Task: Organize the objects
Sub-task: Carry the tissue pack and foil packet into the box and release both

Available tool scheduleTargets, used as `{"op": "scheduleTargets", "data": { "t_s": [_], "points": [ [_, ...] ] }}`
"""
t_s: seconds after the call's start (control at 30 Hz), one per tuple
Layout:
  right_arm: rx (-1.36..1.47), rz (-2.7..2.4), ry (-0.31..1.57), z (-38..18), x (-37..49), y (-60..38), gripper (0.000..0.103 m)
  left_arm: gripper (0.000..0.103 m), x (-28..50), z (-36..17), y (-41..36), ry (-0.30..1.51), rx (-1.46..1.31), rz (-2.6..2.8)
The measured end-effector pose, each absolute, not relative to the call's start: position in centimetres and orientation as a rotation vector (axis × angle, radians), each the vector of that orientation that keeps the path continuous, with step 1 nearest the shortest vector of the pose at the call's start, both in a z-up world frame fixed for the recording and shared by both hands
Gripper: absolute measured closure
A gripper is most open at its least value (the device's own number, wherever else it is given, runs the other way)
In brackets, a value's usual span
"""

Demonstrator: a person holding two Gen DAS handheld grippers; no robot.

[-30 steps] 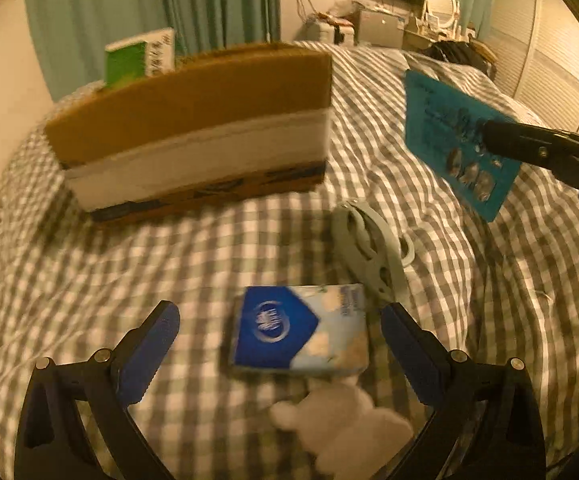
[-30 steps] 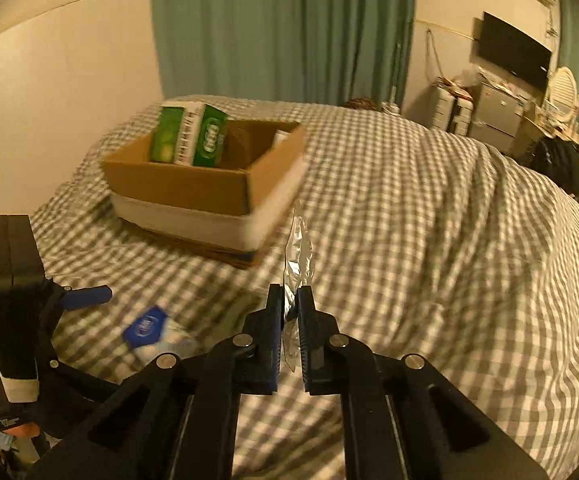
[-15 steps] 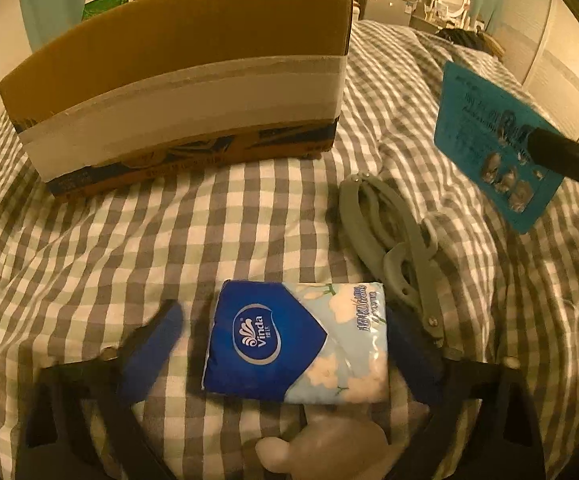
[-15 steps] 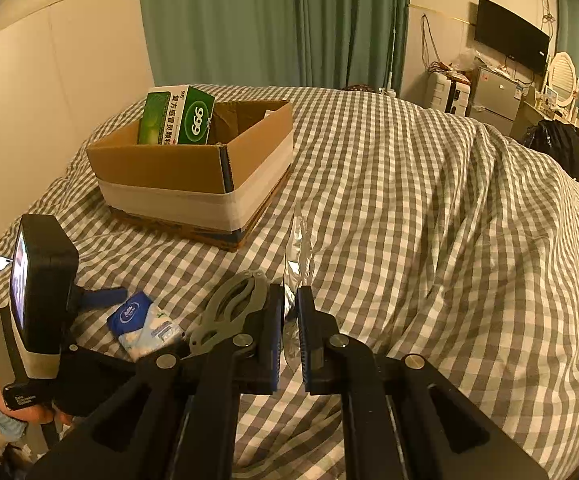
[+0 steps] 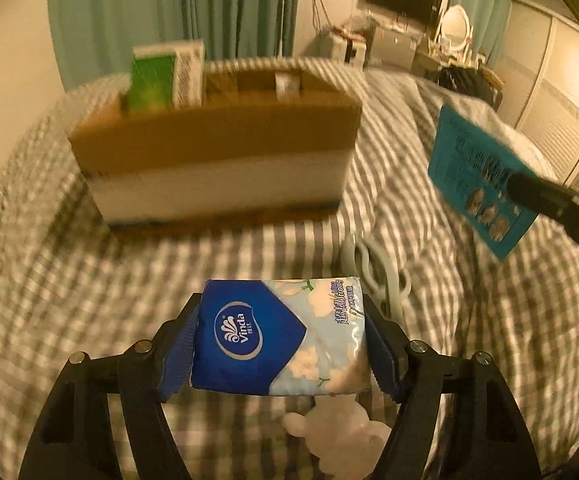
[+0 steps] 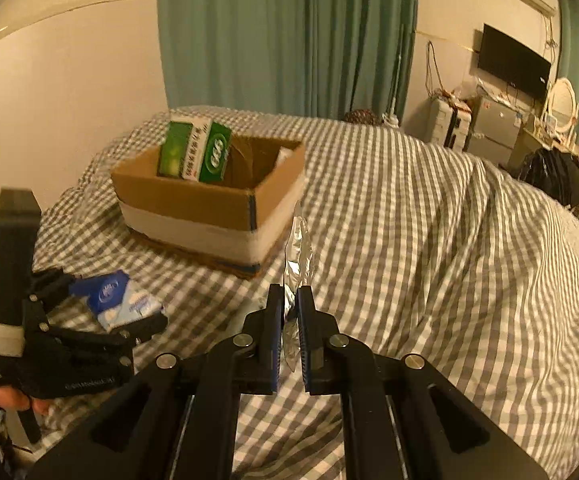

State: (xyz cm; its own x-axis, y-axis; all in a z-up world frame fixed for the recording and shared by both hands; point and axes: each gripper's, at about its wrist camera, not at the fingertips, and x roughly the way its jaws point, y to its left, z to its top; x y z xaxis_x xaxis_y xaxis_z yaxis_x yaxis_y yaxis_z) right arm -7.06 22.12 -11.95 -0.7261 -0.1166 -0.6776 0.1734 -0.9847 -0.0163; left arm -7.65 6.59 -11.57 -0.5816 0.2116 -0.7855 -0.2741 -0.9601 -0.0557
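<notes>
Checked bedspread (image 6: 429, 240) before teal curtains (image 6: 289, 36)

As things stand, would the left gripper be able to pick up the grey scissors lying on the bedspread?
Probably not yet: the left gripper is shut on the tissue pack, so its jaws are occupied. The scissors lie uncovered just ahead to its right.

Right gripper (image 6: 289, 304): clamped on thin foil card (image 6: 298, 248), edge-on. Ahead-left: cardboard box (image 6: 209, 208) on checked bedcover (image 6: 429, 240), green carton (image 6: 195, 151) upright inside. Far left: left gripper (image 6: 101, 312) gripping tissue pack (image 6: 123, 300).
</notes>
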Motion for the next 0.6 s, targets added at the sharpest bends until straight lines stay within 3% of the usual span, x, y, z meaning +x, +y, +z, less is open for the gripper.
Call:
{"op": "scheduleTargets", "data": {
  "t_s": [0.37, 0.6],
  "points": [
    [0.768, -2.777, 0.198, -3.3, -11.3, 18.5, 0.096, 0.028, -12.6, -2.9, 4.1, 0.122, -1.015, 2.758],
    [0.681, -2.763, 0.180, -1.0, -16.0, 16.5, 0.096, 0.028, -17.9, 0.6, 3.4, 0.116, -0.902, 2.826]
  ]
}}
